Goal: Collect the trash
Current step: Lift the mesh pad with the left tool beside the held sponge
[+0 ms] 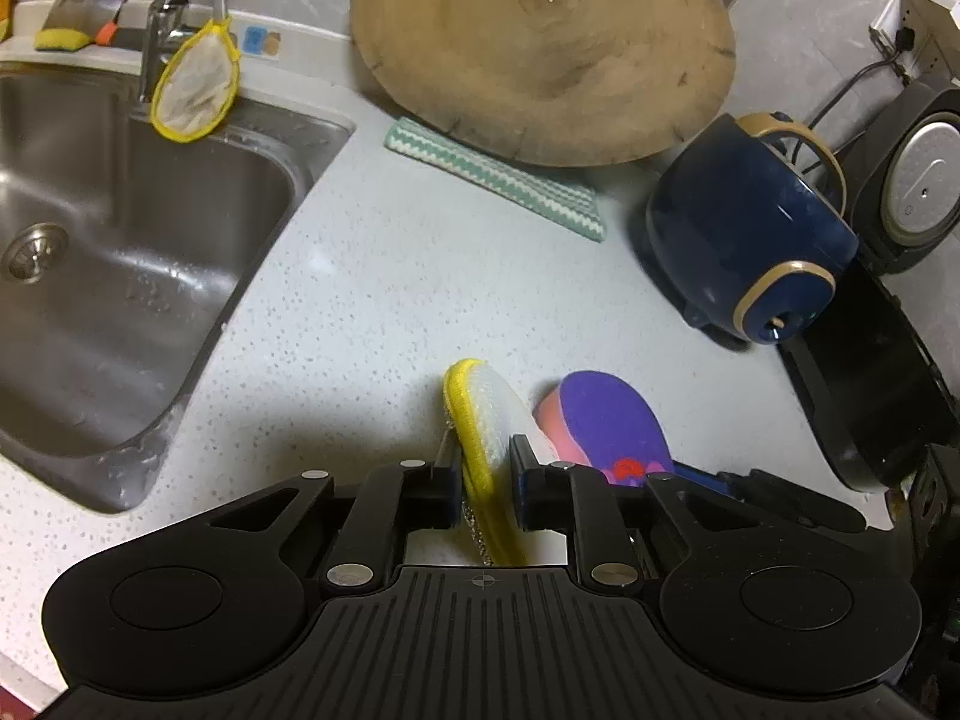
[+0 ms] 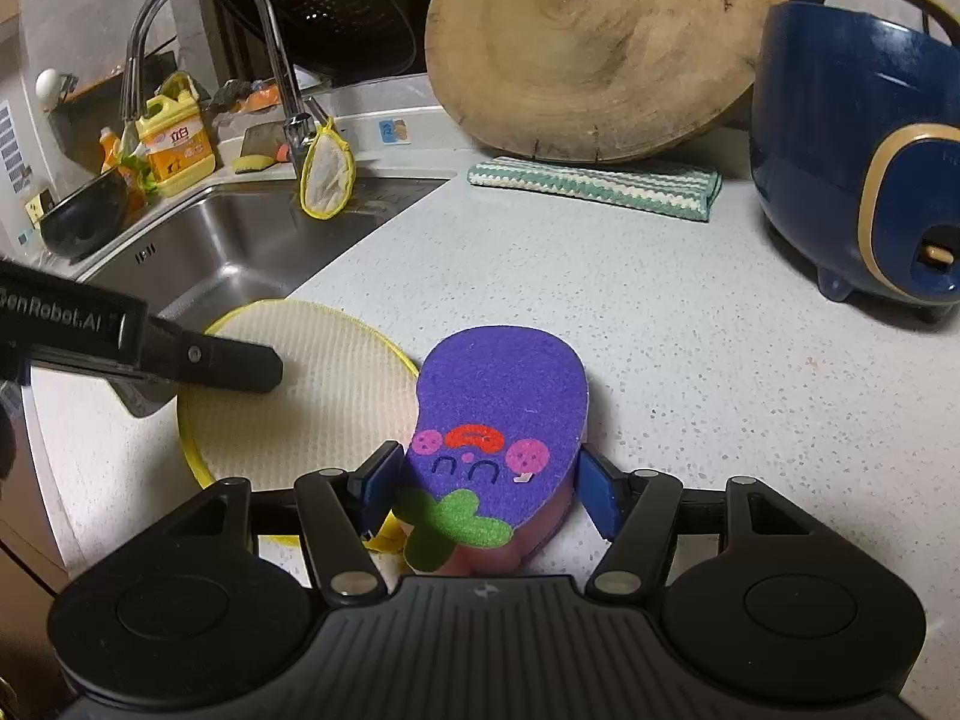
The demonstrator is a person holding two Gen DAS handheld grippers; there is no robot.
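Left wrist view: my left gripper (image 1: 486,480) has its fingers pinching the yellow-rimmed scrub pad (image 1: 489,420) edge-on, low over the counter (image 1: 360,300).

Right wrist view: my right gripper (image 2: 486,474) straddles the purple eggplant sponge (image 2: 498,420) (long axis running away from me), fingers at its flanks; whether they're clamped, I can't tell.

We see the sink (image 2: 240,240) at upper left, the board (image 2: 594,42) top centre on a cloth (image 2: 594,186), the cooker (image 2: 864,138) right, the sponge (image 2: 498,438) bottom centre, the pad (image 2: 318,396) touching its left.

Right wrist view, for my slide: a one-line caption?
Right gripper clamps the purple eggplant sponge beside the left-held yellow-rimmed scrubber.
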